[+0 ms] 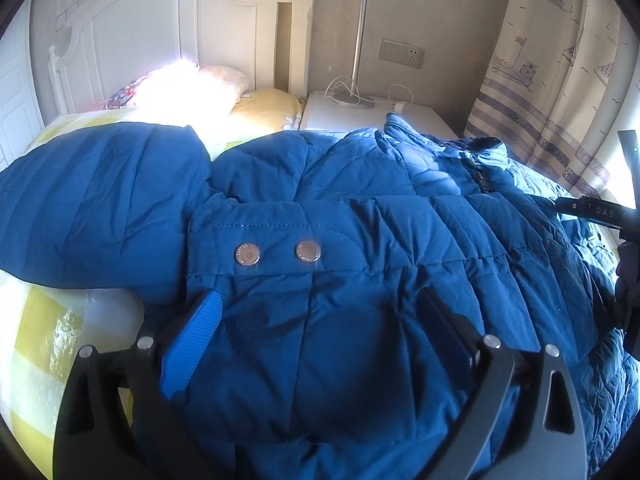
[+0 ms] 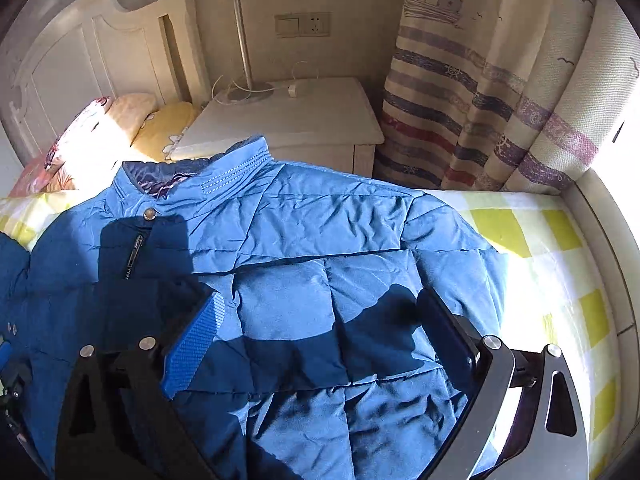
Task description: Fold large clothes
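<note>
A blue quilted down jacket (image 1: 360, 220) lies spread on the bed, collar toward the nightstand. In the left wrist view a cuff band with two metal snaps (image 1: 276, 256) lies across it, and a bulky sleeve (image 1: 100, 200) runs off to the left. My left gripper (image 1: 320, 304) hovers open just below that band, with only flat fabric between its fingers. In the right wrist view the jacket (image 2: 320, 240) shows its collar (image 2: 224, 176) and zipper pull (image 2: 136, 248). My right gripper (image 2: 322, 302) stands open over the jacket's sunlit right side, gripping nothing.
The bed has a yellow-and-white checked sheet (image 2: 540, 260) and pillows (image 1: 208, 88) at a white headboard (image 1: 160, 28). A white nightstand (image 2: 288, 116) carries a lamp pole (image 2: 240, 28) and cables. A striped curtain (image 2: 480, 100) hangs on the right.
</note>
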{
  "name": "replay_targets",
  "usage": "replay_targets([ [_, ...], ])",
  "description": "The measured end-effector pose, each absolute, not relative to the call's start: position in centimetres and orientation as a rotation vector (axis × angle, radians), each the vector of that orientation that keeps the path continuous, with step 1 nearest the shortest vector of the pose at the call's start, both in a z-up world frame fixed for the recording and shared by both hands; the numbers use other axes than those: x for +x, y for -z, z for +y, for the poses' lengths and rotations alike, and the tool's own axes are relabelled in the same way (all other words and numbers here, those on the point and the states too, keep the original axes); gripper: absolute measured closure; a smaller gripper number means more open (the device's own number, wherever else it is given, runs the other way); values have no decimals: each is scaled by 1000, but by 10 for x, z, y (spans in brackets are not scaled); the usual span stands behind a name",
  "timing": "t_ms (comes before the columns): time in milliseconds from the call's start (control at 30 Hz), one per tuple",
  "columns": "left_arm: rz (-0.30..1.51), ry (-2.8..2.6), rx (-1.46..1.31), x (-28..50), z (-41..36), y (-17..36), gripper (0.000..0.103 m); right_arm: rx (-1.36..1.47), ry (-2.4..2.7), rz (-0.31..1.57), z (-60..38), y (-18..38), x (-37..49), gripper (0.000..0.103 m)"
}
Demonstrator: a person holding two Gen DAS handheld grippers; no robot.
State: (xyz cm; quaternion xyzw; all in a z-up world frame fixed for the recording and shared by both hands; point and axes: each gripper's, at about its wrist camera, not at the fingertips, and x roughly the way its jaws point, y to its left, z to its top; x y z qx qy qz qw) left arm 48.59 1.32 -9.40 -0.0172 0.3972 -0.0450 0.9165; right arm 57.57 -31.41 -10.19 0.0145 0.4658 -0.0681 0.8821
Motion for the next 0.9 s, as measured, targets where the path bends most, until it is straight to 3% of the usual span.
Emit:
replay_targets([
  [133,818,101,-42,486,14,94,6,113,200,1049,-325,110,591,6],
  [267,823,106,-47,487,15,95,5,147,123,902,-281,76,574,6],
  [467,818,113,-60,486,16,95,4,-177,-118,948,-174,114,563,5],
  [700,818,120,-69,487,18,95,4,68,159,843,-287,79,564,6],
  [833,821,124,-67,488,17,95,3,221,330,979,-388,108,577,5],
  [900,822,136,-62,489,16,95,3,322,246,939,-406,117,570,4],
])
